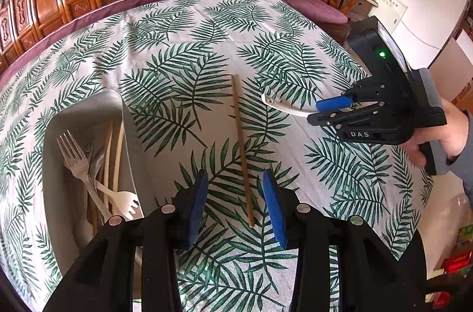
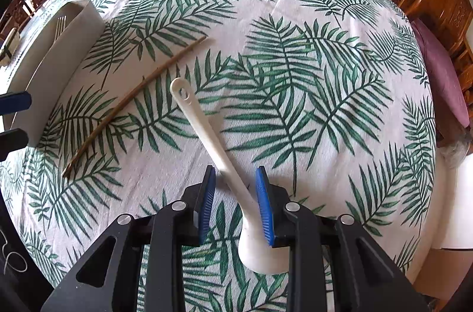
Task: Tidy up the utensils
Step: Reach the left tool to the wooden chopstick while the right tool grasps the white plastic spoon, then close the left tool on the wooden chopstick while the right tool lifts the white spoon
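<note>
Leaf-print cloth (image 2: 295,111), woven, on the table. Grey plastic tray (image 1: 88,117) holds white plastic forks (image 1: 74,155) and pale sticks. Slim wooden chopstick (image 1: 241,146) lies loose beside it. Right gripper (image 2: 235,204) clamps a smooth white plastic spoon (image 2: 207,131), lifted. Left gripper (image 1: 235,204) parted, empty, straddling the chopstick's near end. Right housing reads "DAS".

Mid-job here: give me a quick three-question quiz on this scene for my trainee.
1. True or false: the wooden chopstick already lies in the grey tray.
2. Which has the white spoon between its pads: the left claw or the right claw?
3. Multiple choice: the tray holds A) forks, B) plates, C) cups.
Key: 1 false, it lies on the tablecloth; 2 right claw; 3 A.
</note>
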A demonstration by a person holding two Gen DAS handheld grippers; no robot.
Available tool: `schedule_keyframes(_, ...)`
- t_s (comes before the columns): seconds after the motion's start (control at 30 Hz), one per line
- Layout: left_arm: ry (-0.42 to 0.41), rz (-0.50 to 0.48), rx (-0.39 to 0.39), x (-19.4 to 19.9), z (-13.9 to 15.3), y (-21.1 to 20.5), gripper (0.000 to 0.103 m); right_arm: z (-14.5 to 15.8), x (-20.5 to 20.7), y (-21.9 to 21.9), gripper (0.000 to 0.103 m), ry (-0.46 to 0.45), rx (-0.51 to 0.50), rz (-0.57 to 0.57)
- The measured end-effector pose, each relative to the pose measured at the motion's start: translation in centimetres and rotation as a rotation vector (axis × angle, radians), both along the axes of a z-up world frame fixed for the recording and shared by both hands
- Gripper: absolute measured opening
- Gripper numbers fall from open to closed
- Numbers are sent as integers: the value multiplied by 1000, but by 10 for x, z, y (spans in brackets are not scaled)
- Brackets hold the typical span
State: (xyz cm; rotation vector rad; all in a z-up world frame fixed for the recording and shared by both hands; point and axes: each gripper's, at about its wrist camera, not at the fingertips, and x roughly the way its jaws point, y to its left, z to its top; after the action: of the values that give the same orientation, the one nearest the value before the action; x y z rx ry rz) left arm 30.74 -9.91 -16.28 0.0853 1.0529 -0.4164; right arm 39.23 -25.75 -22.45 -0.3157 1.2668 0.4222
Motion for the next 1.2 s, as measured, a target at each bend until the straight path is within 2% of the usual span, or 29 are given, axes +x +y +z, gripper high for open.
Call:
schedule_keyframes(0.1, 7, -4, 3, 2, -4, -3, 36, 1, -3, -1, 28, 11, 1, 3)
schedule_keyframes(0.17, 20, -3, 2, 5, -8, -5, 36, 2, -3, -3, 23, 23, 6, -16)
schedule_keyframes(0.23, 33, -1, -3, 8, -10, -7, 36, 2, -4, -4, 13, 34, 5, -29)
schedule_keyframes(0.3, 43, -3, -13, 9, -12, -10, 36, 3, -6, -4, 10, 37, 15, -28)
schedule_keyframes(0.6, 55, -10, 23, 15, -21, -18, 36, 6, -20, -22, 10, -32, 40, -118)
schedule_keyframes(1.07, 112, -3, 81, 45, -52, -41, 36, 15, -40, -20, 10, -54, 82, -122)
schedule_keyframes(1.13, 114, 0, 90, 50, -53, -44, 34, 17, -43, -21, 10, -57, 93, -122)
schedule_keyframes(1.2, 117, 2, 90, 53, -54, -45, 28, 19, -44, -22, 10, -60, 101, -122)
